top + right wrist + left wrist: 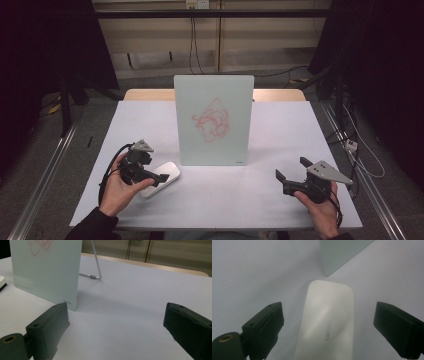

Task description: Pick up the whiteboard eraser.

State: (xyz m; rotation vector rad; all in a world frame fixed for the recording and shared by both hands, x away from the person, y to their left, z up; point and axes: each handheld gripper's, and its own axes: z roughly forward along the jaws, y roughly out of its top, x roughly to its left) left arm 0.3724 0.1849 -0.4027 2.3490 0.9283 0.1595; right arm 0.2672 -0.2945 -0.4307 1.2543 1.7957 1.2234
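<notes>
The eraser, a white rounded block, lies flat on the table at the near left, just left of the board's lower left corner but apart from it. In the high view its long axis runs on a slant, from near-left up to far-right, so its far end points toward the foot of the board. In the left gripper view the eraser runs lengthwise away from the camera, its rounded far end aimed at the board's corner (small grey lettering sits on its top face). The left gripper hovers over the eraser's near half; its 2 jaws stand wide, 1 on each long side with bare table showing between each pad and the block, so nothing is gripped. The board stands upright mid-table, pale glass with a red scribble, propped behind by a thin wire leg. The right gripper rests at the near right, well apart from the eraser, jaws spread wide over bare table and pointing toward the board. Nothing lies between the left gripper and the eraser.
</notes>
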